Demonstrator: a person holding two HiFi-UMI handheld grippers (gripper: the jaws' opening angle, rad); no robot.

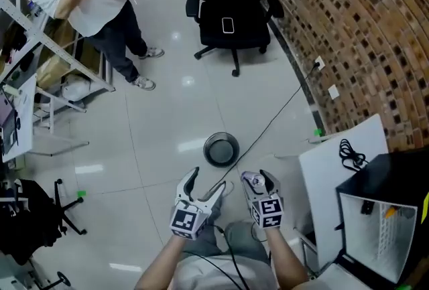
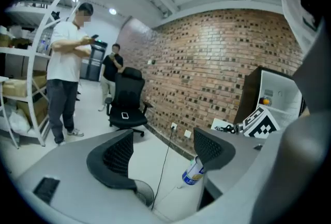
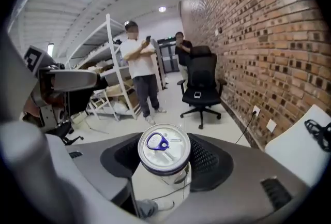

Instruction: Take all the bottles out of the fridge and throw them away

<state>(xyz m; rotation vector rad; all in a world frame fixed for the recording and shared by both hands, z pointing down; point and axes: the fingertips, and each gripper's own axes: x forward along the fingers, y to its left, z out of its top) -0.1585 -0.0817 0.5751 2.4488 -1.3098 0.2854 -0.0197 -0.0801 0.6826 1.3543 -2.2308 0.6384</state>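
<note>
The right gripper grasps a can just before the bin, probably for dropping; the left gripper is released and empty.

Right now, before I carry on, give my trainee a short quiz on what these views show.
1. What is between the jaws of the right gripper?
A) a can with a purple pull tab
B) a phone
C) nothing

2. True or false: the jaws of the left gripper are closed on a bottle.

3. What stands on the floor just ahead of both grippers?

Key
1. A.
2. False: those jaws stand apart with nothing between them.
3. A dark round bin.
</note>
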